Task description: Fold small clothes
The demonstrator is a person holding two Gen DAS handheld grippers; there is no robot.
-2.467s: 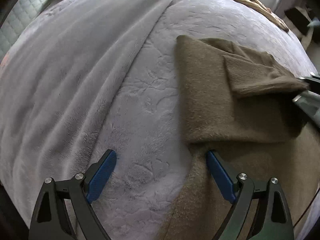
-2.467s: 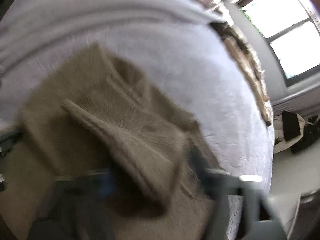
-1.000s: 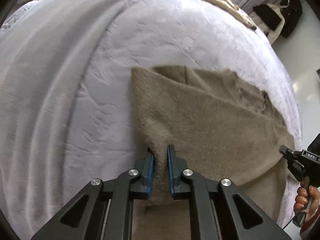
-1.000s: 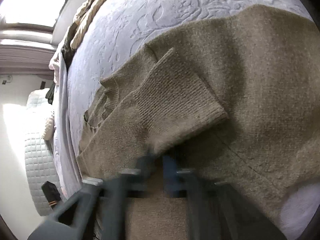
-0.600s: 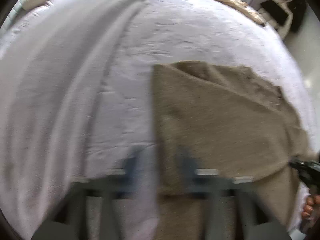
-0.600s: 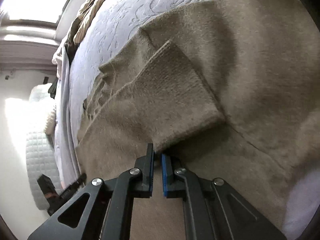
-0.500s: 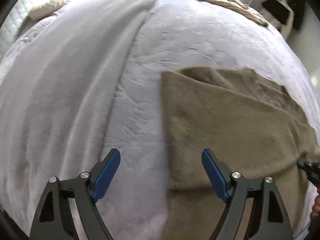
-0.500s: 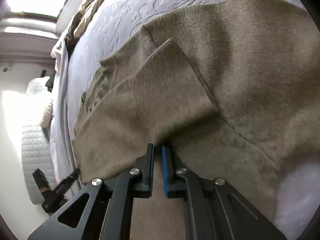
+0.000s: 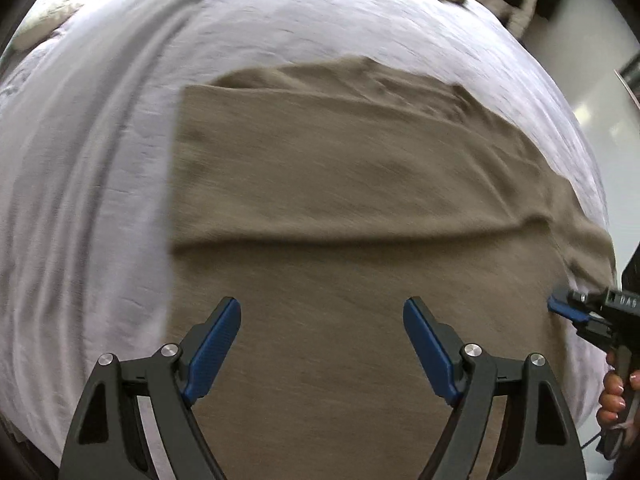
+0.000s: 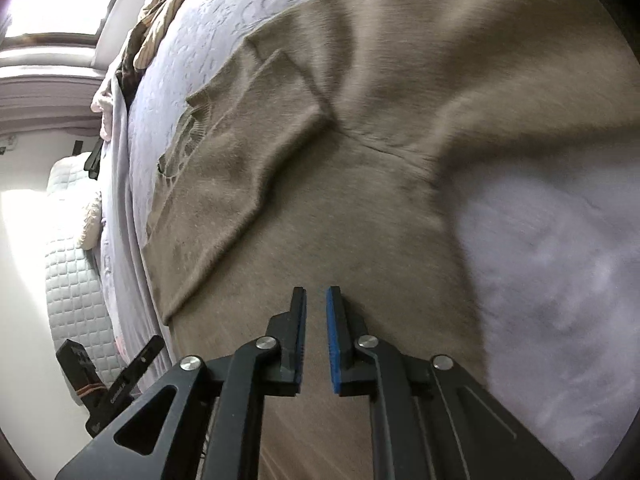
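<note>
Brown sweater [image 9: 340,184] on bed [image 9: 100,160]

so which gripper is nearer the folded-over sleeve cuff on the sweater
Right. The right gripper, jaws opening on nothing, sits just below the sleeve cuff on that side of the sweater. The left gripper, open, hovers over the opposite half.

Bare blanket [image 9: 100,168] lies open beside the sweater [image 9: 340,184]; clothes pile [image 10: 160,12] borders its far edge.

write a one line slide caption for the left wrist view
Open left gripper hovers over a folded brown sweater on a pale bedspread.
</note>
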